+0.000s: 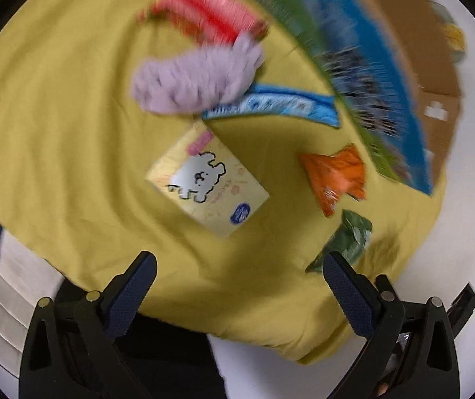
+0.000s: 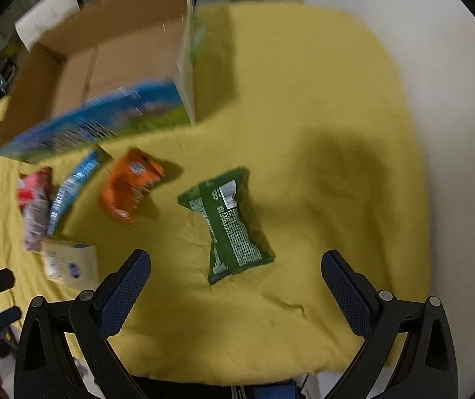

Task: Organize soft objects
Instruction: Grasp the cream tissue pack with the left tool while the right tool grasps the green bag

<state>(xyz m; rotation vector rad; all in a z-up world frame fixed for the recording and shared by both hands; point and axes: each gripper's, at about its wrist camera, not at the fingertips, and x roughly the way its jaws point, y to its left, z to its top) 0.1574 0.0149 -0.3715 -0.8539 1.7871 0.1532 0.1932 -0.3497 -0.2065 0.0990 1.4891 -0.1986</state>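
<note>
Soft packs lie on a yellow cloth [image 1: 54, 133]. In the left wrist view I see a pale yellow tissue pack [image 1: 207, 183], a lilac fluffy item [image 1: 194, 79], a red pack [image 1: 204, 16], a blue pack [image 1: 277, 104], an orange bag [image 1: 337, 176] and a green bag [image 1: 350, 236]. My left gripper [image 1: 237, 286] is open and empty above the cloth's near edge. In the right wrist view the green bag [image 2: 230, 222] lies just ahead of my open, empty right gripper [image 2: 235, 282]. The orange bag [image 2: 127, 189], blue pack [image 2: 71, 189], red pack [image 2: 33, 189] and tissue pack [image 2: 71, 262] lie to its left.
An open cardboard box [image 2: 104, 66] with blue and green printed sides stands on the cloth at the back left; it also shows in the left wrist view [image 1: 387, 83]. White wall [image 2: 453, 99] runs along the right. The cloth [image 2: 320, 116] covers the table.
</note>
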